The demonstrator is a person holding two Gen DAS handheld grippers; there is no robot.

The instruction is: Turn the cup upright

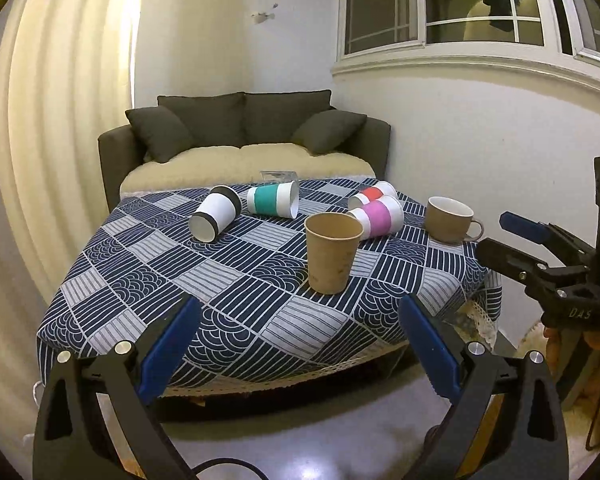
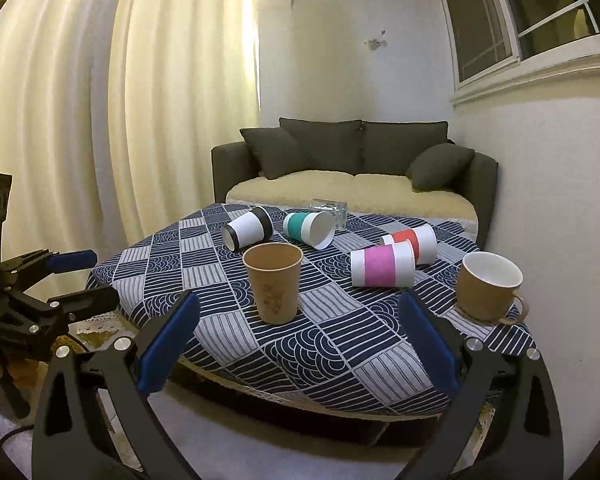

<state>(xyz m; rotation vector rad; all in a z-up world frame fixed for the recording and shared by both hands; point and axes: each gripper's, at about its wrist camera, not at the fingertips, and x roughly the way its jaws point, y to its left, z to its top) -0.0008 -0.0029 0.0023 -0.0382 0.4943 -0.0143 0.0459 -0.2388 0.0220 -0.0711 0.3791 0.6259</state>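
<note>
Several paper cups lie on their sides on the patterned tablecloth (image 1: 236, 280): a black-and-white cup (image 1: 214, 214), a teal-banded cup (image 1: 272, 199), a pink-banded cup (image 1: 378, 216) and a red-banded cup (image 1: 374, 193). A brown paper cup (image 1: 332, 252) stands upright near the front. The same cups show in the right wrist view: black-and-white (image 2: 247, 227), teal (image 2: 309, 229), pink (image 2: 382, 268), red (image 2: 414, 242), brown (image 2: 274, 282). My left gripper (image 1: 300, 344) is open and empty, short of the table's front edge. My right gripper (image 2: 300, 344) is open and empty, likewise held back.
A brown mug (image 1: 450, 220) stands upright at the table's right. A clear glass block (image 2: 329, 210) sits at the far edge. A dark sofa (image 1: 244, 136) stands behind the table, curtains at the left, wall and window at the right.
</note>
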